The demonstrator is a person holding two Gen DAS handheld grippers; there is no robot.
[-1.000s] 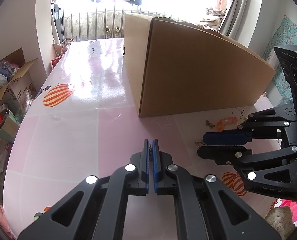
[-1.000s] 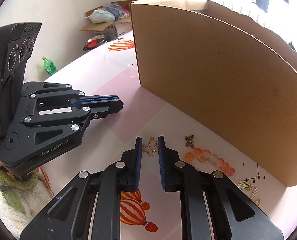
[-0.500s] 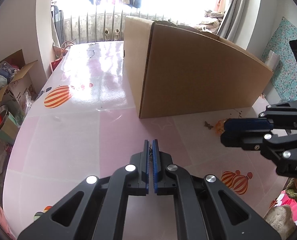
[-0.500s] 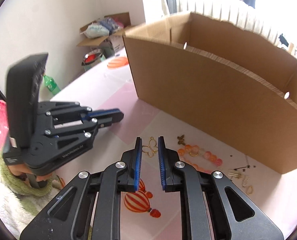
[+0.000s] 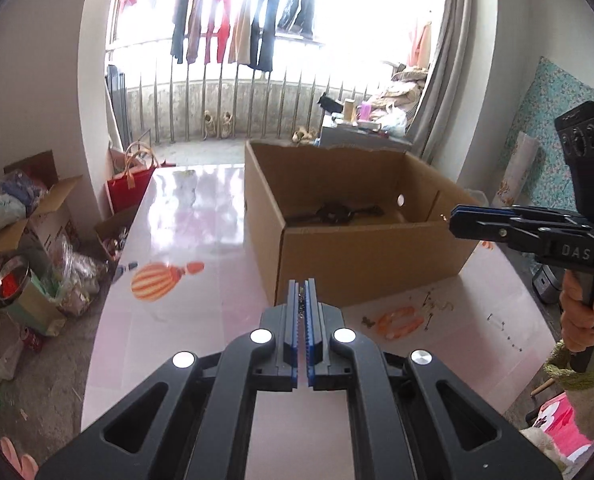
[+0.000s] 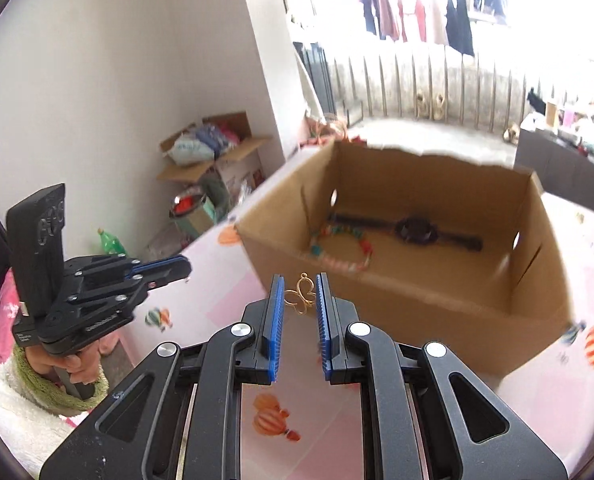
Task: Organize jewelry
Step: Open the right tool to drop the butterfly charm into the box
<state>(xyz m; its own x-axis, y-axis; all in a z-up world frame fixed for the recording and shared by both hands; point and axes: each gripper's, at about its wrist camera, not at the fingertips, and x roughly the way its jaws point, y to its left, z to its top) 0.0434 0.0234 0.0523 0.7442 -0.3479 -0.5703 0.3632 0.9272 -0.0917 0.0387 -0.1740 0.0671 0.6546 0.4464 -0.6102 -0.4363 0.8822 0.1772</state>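
My left gripper (image 5: pixel 303 282) is shut on a small thin chain piece (image 5: pixel 302 300) pinched between its blue pads, above the pink table. My right gripper (image 6: pixel 300 280) is shut on a gold butterfly pendant (image 6: pixel 301 299), held in the air just before the near wall of the open cardboard box (image 6: pixel 417 292). In the box lie a black watch (image 6: pixel 415 230) and a coloured bead bracelet (image 6: pixel 341 248). The left wrist view shows the box (image 5: pixel 357 256) ahead, the watch (image 5: pixel 333 212) inside, and the right gripper (image 5: pixel 455 220) at its right corner. An orange bead bracelet (image 5: pixel 399 318) lies on the table.
Small loose jewelry bits (image 5: pixel 437 304) lie beside the orange bracelet near the box's front wall. The left gripper (image 6: pixel 185 267) hangs left of the box, in a person's hand (image 6: pixel 73 368). Boxes and bags (image 5: pixel 25 216) clutter the floor left of the table (image 5: pixel 185 320).
Both grippers have risen, so the box's inside now shows. The right gripper lifted the butterfly pendant off the table up to the box's rim. The left stayed shut on its chain.
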